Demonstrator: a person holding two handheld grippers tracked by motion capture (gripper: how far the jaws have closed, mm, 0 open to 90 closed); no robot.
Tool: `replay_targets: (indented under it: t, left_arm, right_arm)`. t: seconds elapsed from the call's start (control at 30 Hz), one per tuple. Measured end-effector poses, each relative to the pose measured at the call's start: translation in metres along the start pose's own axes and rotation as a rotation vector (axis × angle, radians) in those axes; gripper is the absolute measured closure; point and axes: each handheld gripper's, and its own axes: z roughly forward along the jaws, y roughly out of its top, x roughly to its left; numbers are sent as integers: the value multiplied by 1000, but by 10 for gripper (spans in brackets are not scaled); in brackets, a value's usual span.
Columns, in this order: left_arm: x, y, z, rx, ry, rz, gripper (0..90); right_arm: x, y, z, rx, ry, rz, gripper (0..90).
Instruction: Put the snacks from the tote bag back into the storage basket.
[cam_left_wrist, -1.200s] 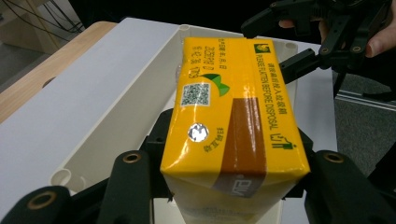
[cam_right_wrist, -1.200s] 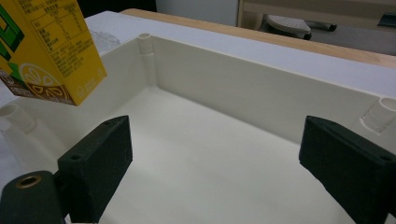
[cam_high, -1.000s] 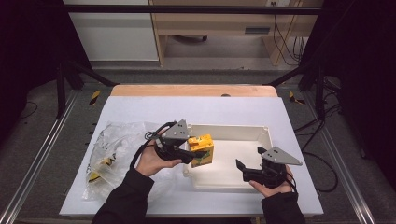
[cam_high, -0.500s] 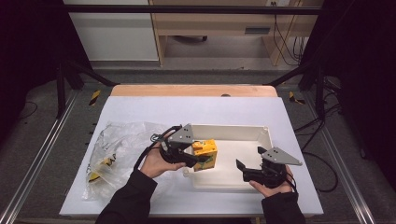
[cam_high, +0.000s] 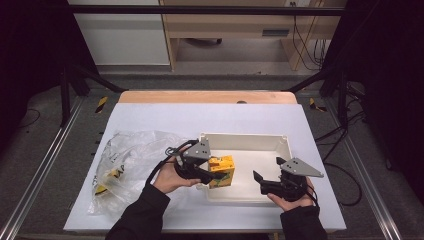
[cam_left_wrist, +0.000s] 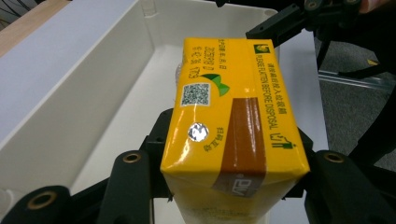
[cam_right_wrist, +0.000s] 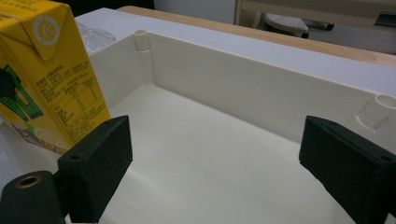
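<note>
a: what's around the tray (cam_high: 245, 139)?
b: white matte table (cam_high: 150, 115); crinkled clear bag (cam_high: 125, 160) left of it.
a: grippers?
b: left gripper (cam_high: 207, 176) clamps the glossy yellow carton (cam_high: 221, 170) over the tray's left end; right gripper (cam_high: 260, 181) gapes, empty.

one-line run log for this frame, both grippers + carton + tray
left gripper: shut on yellow carton | carton: over white tray, left end | right gripper: open, empty, at tray's right end | plastic bag: left of tray

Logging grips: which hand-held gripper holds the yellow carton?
The left hand-held gripper: its jaws clamp the yellow carton; the right hand-held gripper stands open, holding nothing.
</note>
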Motion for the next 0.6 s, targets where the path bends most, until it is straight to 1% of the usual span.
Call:
replay_targets:
  t: [0.43,0.57,0.6]
  left_arm:
    - [-2,-10,12,0,-40,2,507]
    - [-3,-12,15,17,-51,17,508]
    - [-3,-13,17,12,-55,16,507]
  right_arm:
    - [0,0,1,4,-3,-8,99]
    - [0,-1,1,5,-3,-8,99]
    - [0,-1,1,5,-3,-9,99]
